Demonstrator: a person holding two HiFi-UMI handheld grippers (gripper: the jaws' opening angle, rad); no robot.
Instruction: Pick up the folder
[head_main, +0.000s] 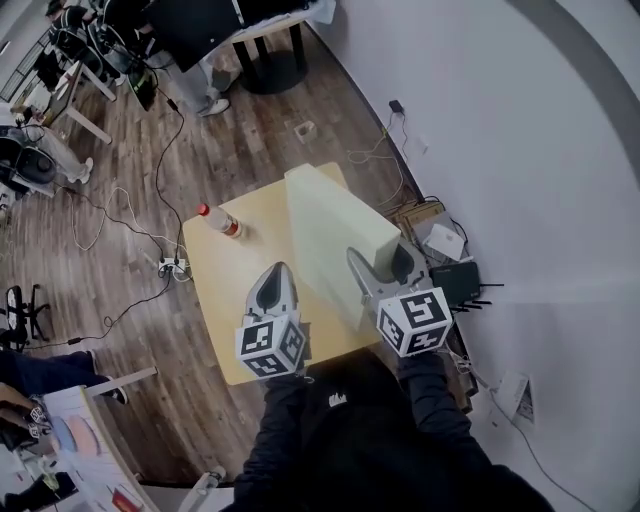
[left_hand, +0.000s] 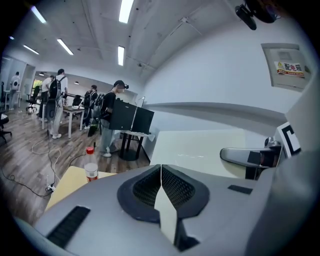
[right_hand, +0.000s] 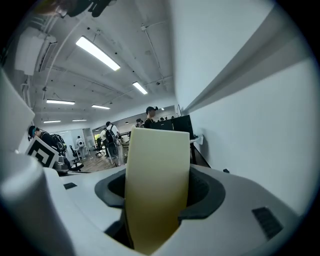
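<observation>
The folder (head_main: 330, 225) is a thick cream box file, lifted clear above a small light wooden table (head_main: 222, 300) and held from both sides. My left gripper (head_main: 278, 272) is shut on a thin cream edge of it; in the left gripper view that sheet sits pinched between the pads (left_hand: 161, 175), and the folder's broad face (left_hand: 200, 147) stretches to the right. My right gripper (head_main: 378, 262) clamps the wide spine, which fills the gap between its jaws (right_hand: 157, 185). The right gripper (left_hand: 250, 157) also shows beyond the folder.
A plastic bottle (head_main: 218, 220) with a red cap stands on the table's far left corner. Cables and a power strip (head_main: 172, 267) lie on the wooden floor. Boxes and a router (head_main: 450, 255) sit by the white wall at right. People stand at desks (left_hand: 60, 107) farther back.
</observation>
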